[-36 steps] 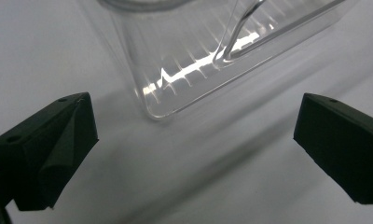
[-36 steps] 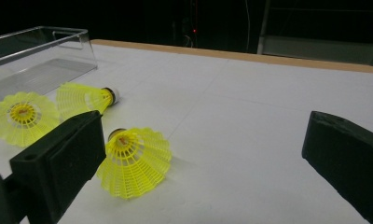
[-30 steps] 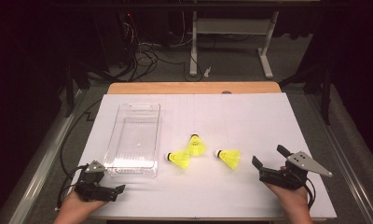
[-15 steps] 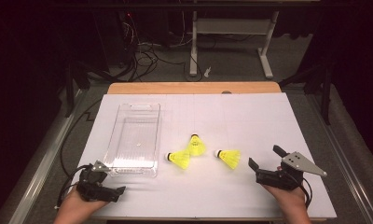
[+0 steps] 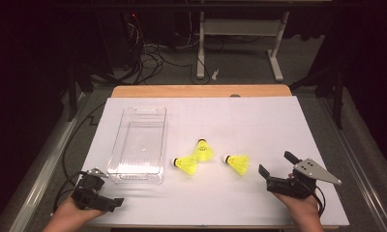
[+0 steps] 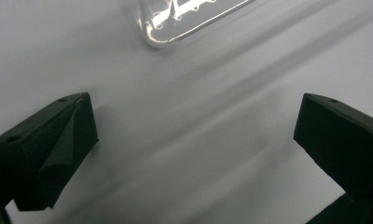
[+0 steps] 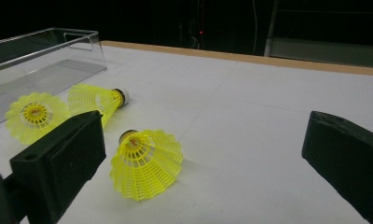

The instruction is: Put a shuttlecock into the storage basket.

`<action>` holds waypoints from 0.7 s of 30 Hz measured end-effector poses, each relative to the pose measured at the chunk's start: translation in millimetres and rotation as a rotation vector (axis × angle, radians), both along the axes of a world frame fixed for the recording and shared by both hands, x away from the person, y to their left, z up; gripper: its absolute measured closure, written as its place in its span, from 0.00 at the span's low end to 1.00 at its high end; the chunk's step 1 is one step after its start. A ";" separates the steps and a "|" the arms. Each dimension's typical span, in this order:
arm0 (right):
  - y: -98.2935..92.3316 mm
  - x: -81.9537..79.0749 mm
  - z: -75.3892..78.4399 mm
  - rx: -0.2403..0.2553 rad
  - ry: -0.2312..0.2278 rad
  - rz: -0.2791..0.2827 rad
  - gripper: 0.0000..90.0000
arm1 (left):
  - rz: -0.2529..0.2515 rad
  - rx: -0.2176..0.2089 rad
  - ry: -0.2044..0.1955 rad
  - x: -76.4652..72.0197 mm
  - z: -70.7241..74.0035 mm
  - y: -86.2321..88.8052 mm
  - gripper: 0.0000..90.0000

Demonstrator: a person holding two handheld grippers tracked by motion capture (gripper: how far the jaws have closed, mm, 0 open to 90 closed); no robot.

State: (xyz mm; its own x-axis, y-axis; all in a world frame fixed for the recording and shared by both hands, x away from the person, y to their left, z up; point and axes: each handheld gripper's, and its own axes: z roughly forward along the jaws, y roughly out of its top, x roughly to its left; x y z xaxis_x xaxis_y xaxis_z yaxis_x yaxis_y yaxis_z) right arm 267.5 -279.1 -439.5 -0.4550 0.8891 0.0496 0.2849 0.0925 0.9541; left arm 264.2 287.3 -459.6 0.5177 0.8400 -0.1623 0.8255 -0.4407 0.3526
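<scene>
Three yellow shuttlecocks lie loose on the white table while the clear plastic bin that appears meant to receive them stands empty, so by the look of things the sorting has not yet begun.

The right gripper, held low at about five o'clock on the table, has its jaws spread wide apart and holds nothing. It faces the nearest shuttlecock, which lies on its side just beside it toward nine o'clock; in the right gripper view that same shuttlecock sits a little left of centre, close to the left jaw, with its open skirt turned to the camera. The other two, the middle shuttlecock and the left shuttlecock, lie touching or nearly so near the table's centre, between the first one and the bin.

The left gripper waits at about seven o'clock, near the bin's near end, with its jaws likewise wide apart and empty. In the left gripper view only bare tabletop lies between them, and a corner of the bin sits at twelve o'clock.

All three pick-ups and drops appear to remain; the right hand looks best placed for the first.
</scene>
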 end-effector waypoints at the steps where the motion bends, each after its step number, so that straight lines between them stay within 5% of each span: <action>1: -0.5 0.0 0.0 0.002 0.000 -0.001 0.00 | 0.002 0.005 0.007 1.3 0.6 0.3 0.01; 6: -2.4 -0.7 -0.1 0.006 0.002 -0.007 0.00 | -0.013 0.063 0.037 7.3 6.7 -6.2 0.01; 21: -4.3 -1.1 -0.2 0.011 0.011 -0.011 0.00 | -0.075 0.104 0.137 12.0 18.9 -17.6 0.01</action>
State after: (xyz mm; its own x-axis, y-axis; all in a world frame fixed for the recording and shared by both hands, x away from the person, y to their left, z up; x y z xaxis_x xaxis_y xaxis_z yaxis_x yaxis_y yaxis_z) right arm 266.4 -283.4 -439.8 -0.4445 0.8935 0.0644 0.2961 0.0787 0.9519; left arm 276.3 269.7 -440.7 0.5583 0.8160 -0.1501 0.8263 -0.5306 0.1890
